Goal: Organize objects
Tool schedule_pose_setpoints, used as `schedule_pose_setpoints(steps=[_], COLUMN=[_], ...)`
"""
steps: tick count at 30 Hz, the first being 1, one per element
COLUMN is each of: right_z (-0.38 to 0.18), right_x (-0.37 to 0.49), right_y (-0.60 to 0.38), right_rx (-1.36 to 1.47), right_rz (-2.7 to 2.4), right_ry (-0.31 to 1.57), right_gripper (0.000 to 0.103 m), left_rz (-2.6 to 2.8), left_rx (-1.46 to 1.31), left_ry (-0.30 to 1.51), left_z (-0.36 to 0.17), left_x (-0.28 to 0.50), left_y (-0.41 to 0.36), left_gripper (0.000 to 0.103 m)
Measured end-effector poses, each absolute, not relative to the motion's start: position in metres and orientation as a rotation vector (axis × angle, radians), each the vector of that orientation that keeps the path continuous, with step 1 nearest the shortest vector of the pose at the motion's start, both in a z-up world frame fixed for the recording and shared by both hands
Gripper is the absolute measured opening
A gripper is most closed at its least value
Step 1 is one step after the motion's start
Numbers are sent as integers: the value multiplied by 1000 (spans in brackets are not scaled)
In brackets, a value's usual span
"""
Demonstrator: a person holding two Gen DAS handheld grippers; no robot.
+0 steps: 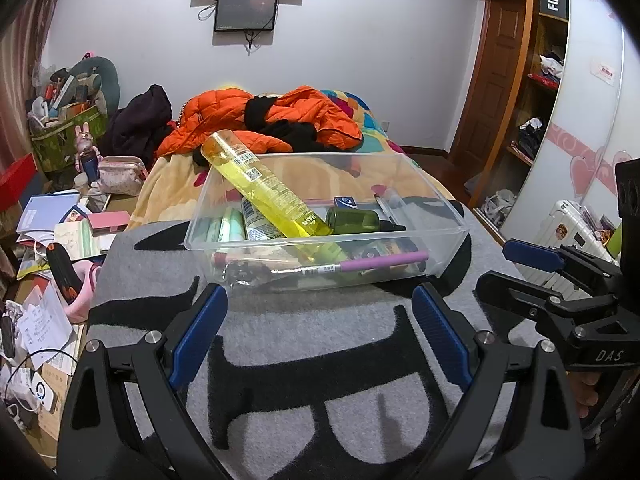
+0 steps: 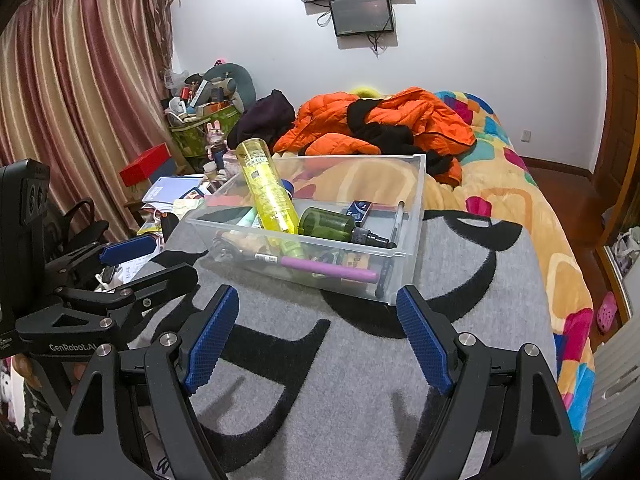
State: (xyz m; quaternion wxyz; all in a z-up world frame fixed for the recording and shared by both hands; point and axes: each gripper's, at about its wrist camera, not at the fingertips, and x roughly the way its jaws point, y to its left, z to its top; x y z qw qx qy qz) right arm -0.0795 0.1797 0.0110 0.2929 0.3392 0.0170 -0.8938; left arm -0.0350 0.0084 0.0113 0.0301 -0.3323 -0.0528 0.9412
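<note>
Apparently near done — clear bin (image 1: 452,216) already packed, yellow bottle (image 1: 264,184) leaning out; left tongs (image 1: 320,332) and right tongs (image 2: 318,336) wide, empty.

One clear plastic bin (image 1: 448,216) rests on one grey blanket (image 1: 320,344) on one bed (image 2: 532,216). Inside the bin: one yellow bottle (image 1: 264,184), one dark green bottle (image 1: 352,220), one small blue box (image 1: 345,201), one purple-handled brush (image 1: 380,265), one pen (image 2: 397,220), and two pale green tubes (image 1: 228,226); other contents are too jumbled to count. Behind the bin lies one orange jacket (image 1: 240,116). Two screens (image 1: 246,11) hang on the wall. Two claws are visible, one left claw (image 1: 320,312) and one right claw (image 2: 318,312).
</note>
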Motion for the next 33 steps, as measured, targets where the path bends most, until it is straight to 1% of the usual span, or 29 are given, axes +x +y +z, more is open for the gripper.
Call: schedule_pose_setpoints(steps=[33], right_z=[10], right_x=[-80], right_y=[180], right_rx=[915], right_rz=[-2379], right_ry=[39], right_gripper=[79], left_rz=[2894], left_rx=[-1006], left_ry=[-170], left_z=[13], left_x=[-33], left_y=[14], left_gripper=[94])
